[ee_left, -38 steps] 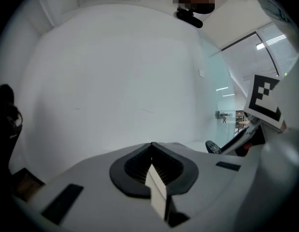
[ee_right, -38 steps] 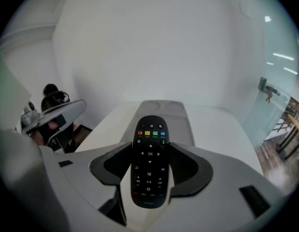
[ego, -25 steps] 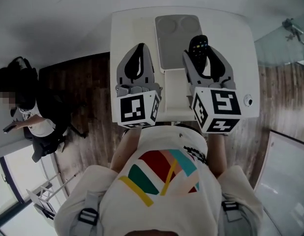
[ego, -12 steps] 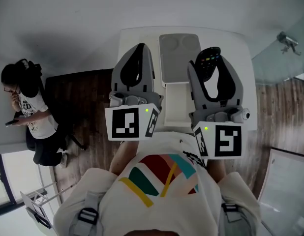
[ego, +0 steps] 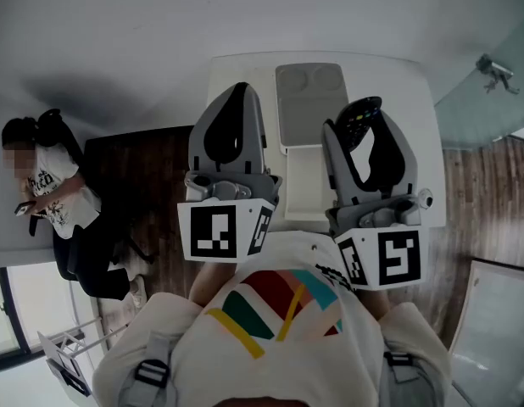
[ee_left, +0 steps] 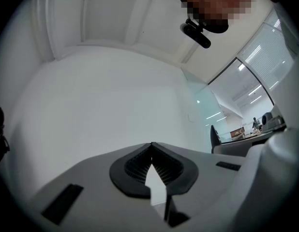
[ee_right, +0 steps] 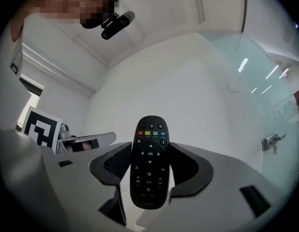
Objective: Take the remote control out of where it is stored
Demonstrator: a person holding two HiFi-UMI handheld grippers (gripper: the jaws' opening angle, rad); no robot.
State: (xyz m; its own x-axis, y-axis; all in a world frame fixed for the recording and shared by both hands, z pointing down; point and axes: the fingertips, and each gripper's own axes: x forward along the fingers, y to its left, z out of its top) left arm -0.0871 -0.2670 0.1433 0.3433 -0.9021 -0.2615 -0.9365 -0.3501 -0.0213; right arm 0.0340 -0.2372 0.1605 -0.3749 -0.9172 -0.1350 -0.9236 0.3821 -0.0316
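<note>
Though gripped by right tongs [ee_right: 149, 151], remote control [ee_right: 149, 166] half hidden overhead

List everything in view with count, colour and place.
remote control: one, black with coloured buttons, between the right gripper's jaws
table: one, white, against the wall
tray: one, grey, two round recesses, mid-table
bystander: one, white top, far left
wooden floor: dark brown, beside the table
glass panel: one, pale, far right
left gripper: one, grey, shut, empty, over the table's left
right gripper: one, grey, shut on the remote control, over the table's right
</note>
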